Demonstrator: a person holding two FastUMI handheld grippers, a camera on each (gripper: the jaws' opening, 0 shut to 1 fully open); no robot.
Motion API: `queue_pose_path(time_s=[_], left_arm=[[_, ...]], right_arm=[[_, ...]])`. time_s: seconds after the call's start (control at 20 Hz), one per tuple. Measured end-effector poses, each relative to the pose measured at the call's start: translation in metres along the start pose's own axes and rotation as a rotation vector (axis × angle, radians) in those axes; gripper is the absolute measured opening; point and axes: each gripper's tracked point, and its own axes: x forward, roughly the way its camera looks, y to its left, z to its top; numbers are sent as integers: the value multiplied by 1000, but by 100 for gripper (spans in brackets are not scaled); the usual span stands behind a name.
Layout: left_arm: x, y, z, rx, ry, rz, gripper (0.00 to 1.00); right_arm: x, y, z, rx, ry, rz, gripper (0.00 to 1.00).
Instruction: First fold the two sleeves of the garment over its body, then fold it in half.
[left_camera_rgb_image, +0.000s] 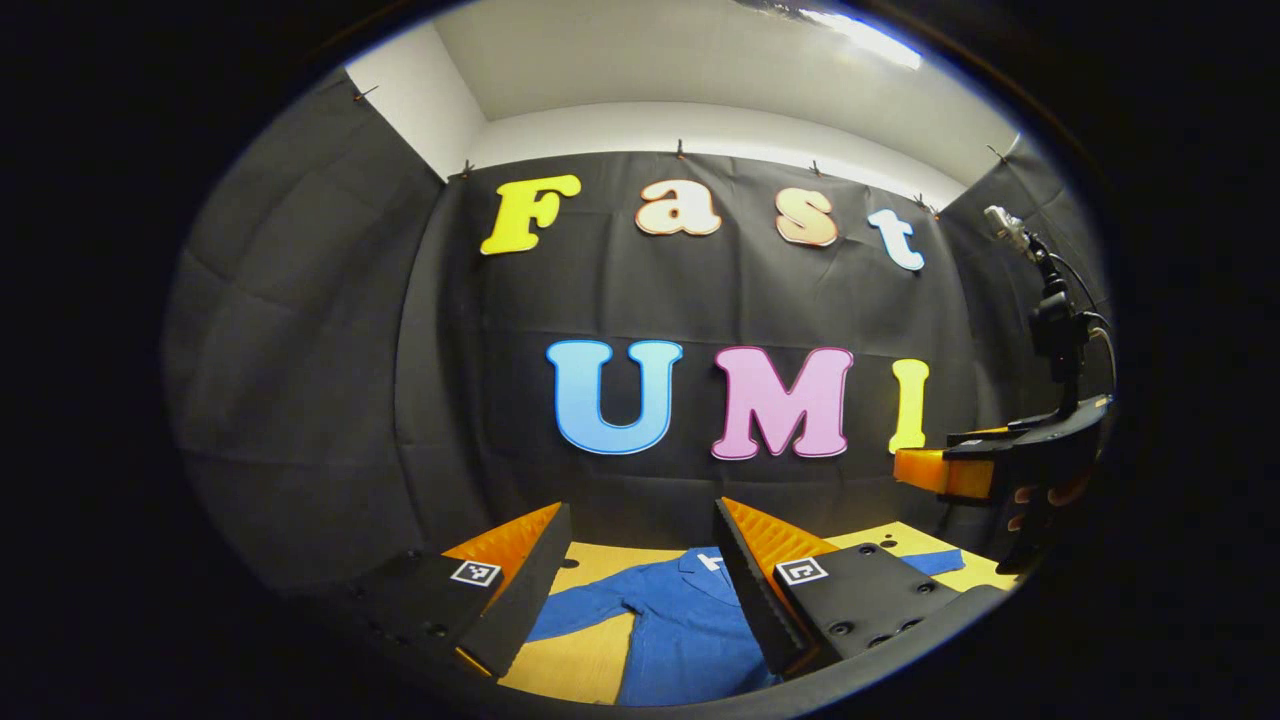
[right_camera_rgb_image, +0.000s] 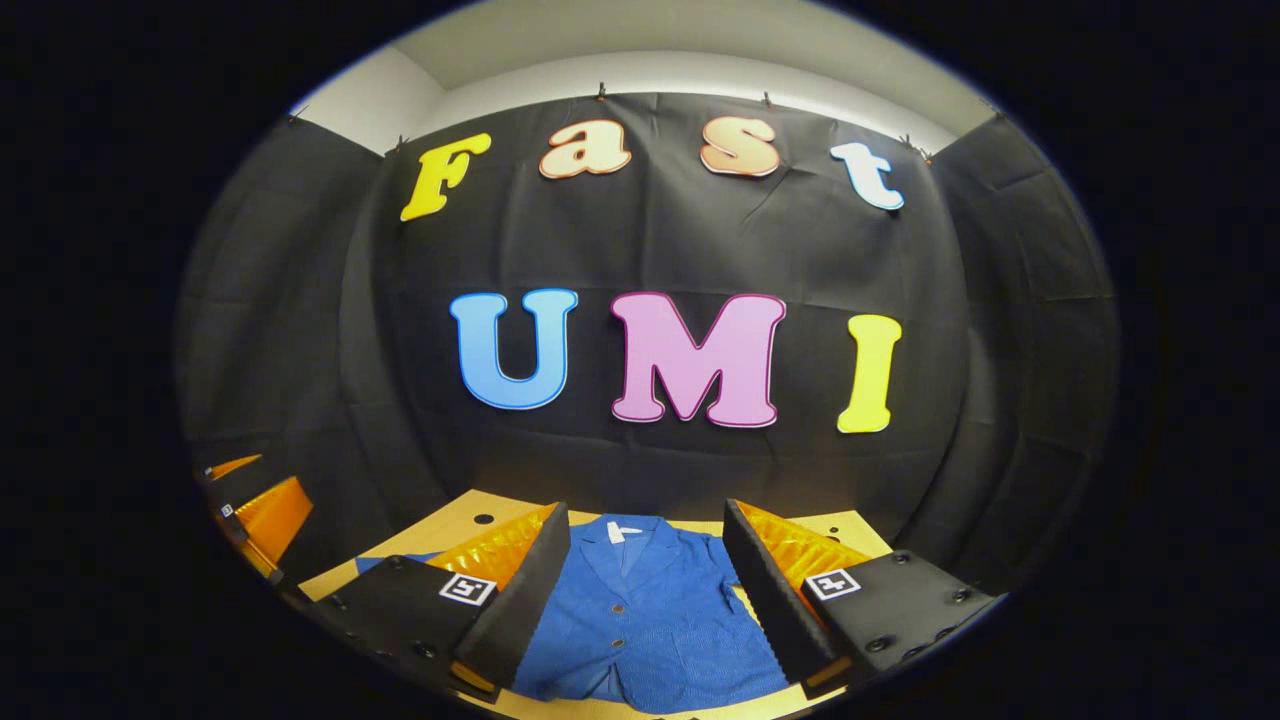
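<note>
A blue button-front jacket (right_camera_rgb_image: 640, 620) lies flat on the yellow table (right_camera_rgb_image: 470, 515), collar (right_camera_rgb_image: 622, 535) towards the wall. In the left gripper view one sleeve (left_camera_rgb_image: 585, 605) stretches out to the left and the other sleeve's end (left_camera_rgb_image: 935, 562) shows at the right, past the body (left_camera_rgb_image: 680, 640). My left gripper (left_camera_rgb_image: 640, 520) hangs open above the jacket, holding nothing. Held above the jacket's chest, my right gripper (right_camera_rgb_image: 645, 510) is also open and empty. The right gripper (left_camera_rgb_image: 945, 470) appears at the far right in a hand (left_camera_rgb_image: 1040, 495). The left gripper (right_camera_rgb_image: 260, 510) shows at the far left.
A camera on a black stand (left_camera_rgb_image: 1050, 320) rises at the right side of the booth. Black cloth walls close off the table at the back and on both sides. Small holes (right_camera_rgb_image: 482, 519) mark the tabletop near its far edge.
</note>
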Motion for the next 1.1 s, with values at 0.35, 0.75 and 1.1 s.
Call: queue_pose_path(time_s=[0.35,0.75,1.1], left_arm=[[4,-2,-16,-25,46,52,82],[20,-37,-30,-3,112,159,82],[31,-90,-45,-38,166,164,82]], right_arm=[[72,-8,-56,35,189,34,97],[173,-93,-161,134,472,-24,98],[219,-221,-243,256,644,-214,98]])
